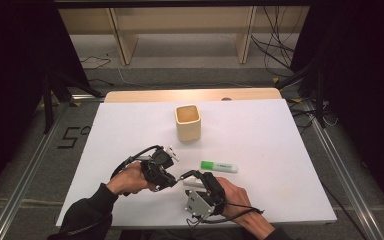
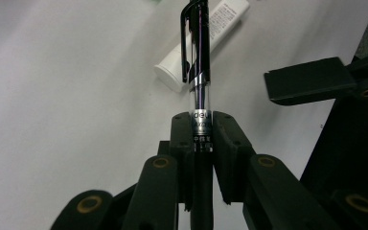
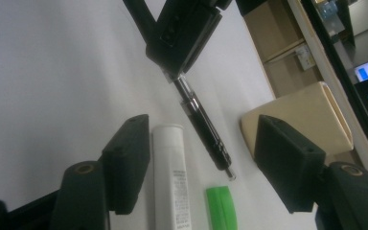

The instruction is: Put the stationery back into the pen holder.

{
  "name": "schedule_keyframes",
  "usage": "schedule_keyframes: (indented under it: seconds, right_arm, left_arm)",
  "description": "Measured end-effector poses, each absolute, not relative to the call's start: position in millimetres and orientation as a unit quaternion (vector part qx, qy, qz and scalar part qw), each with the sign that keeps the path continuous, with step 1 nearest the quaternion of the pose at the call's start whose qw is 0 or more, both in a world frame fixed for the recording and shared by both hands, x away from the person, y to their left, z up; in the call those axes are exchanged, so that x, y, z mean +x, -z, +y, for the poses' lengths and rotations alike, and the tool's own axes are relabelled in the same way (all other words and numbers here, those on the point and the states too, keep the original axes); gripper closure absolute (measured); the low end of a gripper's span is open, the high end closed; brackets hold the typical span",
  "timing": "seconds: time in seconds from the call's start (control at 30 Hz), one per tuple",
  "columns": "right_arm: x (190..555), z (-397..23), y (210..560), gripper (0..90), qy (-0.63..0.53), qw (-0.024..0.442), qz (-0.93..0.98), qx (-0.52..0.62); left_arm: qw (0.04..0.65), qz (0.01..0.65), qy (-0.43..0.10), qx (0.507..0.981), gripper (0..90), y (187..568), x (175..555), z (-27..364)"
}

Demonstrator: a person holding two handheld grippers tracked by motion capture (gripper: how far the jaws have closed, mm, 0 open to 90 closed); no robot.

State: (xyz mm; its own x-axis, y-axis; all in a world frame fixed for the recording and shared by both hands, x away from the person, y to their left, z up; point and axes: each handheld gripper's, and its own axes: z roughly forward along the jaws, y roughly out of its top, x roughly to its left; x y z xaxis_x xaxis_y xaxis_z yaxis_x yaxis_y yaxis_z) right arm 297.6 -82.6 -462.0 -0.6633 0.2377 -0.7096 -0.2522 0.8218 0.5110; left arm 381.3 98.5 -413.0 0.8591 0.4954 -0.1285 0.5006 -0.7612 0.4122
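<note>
Showing a white bench [image 1: 130,130] seen from above, with a person's two hands coming in from the near edge, each holding tongs. One cream square cup [image 1: 187,122] stands upright toward the far middle, apparently empty, well apart from the hands. One highlighter lies flat on the bench: a white barrel [image 3: 171,177] with a green cap [image 3: 222,208], just beyond the right hand.

One black pen [image 2: 197,62] is held above the bench. The left tongs [image 2: 202,132] are closed tight on its lower barrel, so its clip end points away toward the highlighter. The right tongs [image 3: 199,170] stand partly open on either side of the pen's free tip, with clear gaps on both sides; nothing is gripped by them yet. The right tongs sit just above the highlighter, not touching it.

Judging by this, the pen has been lifted and is being offered from left to right. The handover looks about half done: the right tongs need to close on the pen, and the left to let go. Nothing seems to be in the cup yet.
</note>
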Motion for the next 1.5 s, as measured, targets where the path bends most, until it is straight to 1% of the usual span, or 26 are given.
schedule_keyframes:
  seconds: [0.17,0.43,0.6,0.87,1.1,1.5]
  right_arm:
    - [298,-76,465,43.9,-0.280,0.428,0.858,-0.038]
    - [297,-67,471,50.2,-0.253,0.449,0.855,-0.055]
    - [297,-64,473,54.3,-0.245,0.458,0.852,-0.064]
    - [295,-60,476,63.3,-0.233,0.469,0.847,-0.083]
    - [294,-58,477,67.8,-0.223,0.484,0.840,-0.103]
    - [292,-56,480,79.1,-0.190,0.500,0.834,-0.137]
  left_arm:
    - [0.222,0.262,0.009,0.939,78.9,411,379,97]
    - [0.217,0.251,0.010,0.943,78.8,410,376,93]
    - [0.216,0.247,0.012,0.945,78.8,408,374,91]
    - [0.214,0.241,0.012,0.947,78.8,404,371,88]
    - [0.211,0.238,0.011,0.948,78.8,402,371,87]
    - [0.211,0.243,0.015,0.947,78.8,403,372,85]
